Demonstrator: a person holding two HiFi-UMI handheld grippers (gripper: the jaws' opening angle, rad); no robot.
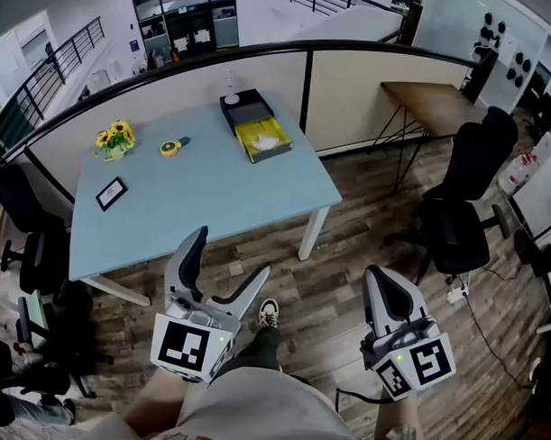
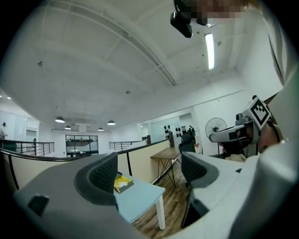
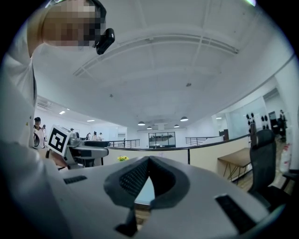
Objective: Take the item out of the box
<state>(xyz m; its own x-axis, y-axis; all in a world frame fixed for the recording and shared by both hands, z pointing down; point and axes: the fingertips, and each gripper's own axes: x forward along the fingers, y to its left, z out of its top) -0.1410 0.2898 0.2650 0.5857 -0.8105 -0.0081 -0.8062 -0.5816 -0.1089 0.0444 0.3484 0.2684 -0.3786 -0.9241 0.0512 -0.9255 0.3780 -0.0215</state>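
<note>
Left gripper (image 1: 233, 252) gapes empty — contents of box (image 1: 252, 105) indistinct

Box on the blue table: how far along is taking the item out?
Done: only that the box lies open, white item inside its yellow half. In hand: nothing; left hand-held gripper open and empty, right hand-held gripper shut on nothing, both short of the table. Left: reach in, grip the item, lift it out.
</note>
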